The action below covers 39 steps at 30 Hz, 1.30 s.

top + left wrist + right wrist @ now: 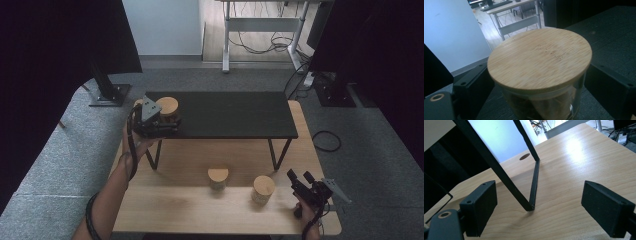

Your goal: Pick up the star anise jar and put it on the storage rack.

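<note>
My left gripper (172, 122), jaws spread and pads clear, straddles the upright lidded jar (540, 75) on the black shelf's (235, 115) left end; my right gripper (300, 179) rests open, far off.

Jar (541, 75) base cut off below the left gripper view; contents behind glass too dim to identify

Place: an office or lab room set up for recording.
Floor: grey carpet (60, 165) around the table, lower left of the high view.
Furniture: height-adjustable desk frame (260, 30) at top centre, loose cables (260, 45) beneath it.
Surround: black curtains (45, 60) on stands at both upper corners.
Work surface: light wooden table (200, 210) carrying a black riser shelf (235, 115).
</note>
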Each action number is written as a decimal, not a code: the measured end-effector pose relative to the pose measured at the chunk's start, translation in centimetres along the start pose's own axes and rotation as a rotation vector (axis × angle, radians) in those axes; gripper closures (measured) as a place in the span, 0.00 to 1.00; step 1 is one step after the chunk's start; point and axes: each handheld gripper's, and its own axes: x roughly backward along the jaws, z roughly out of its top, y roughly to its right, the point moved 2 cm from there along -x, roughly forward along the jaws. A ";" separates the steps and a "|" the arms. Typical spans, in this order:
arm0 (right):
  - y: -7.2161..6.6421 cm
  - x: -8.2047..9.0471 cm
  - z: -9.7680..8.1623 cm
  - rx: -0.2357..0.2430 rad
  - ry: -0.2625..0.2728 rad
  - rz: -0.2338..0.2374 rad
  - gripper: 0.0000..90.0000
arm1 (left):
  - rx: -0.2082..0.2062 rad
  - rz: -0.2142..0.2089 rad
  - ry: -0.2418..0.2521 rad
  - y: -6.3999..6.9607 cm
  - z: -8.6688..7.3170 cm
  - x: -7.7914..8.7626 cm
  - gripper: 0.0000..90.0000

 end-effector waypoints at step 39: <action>-0.1 0.0 0.0 0.003 0.001 -0.001 0.14 | 0.036 0.033 0.100 -0.3 -4.9 6.7 0.09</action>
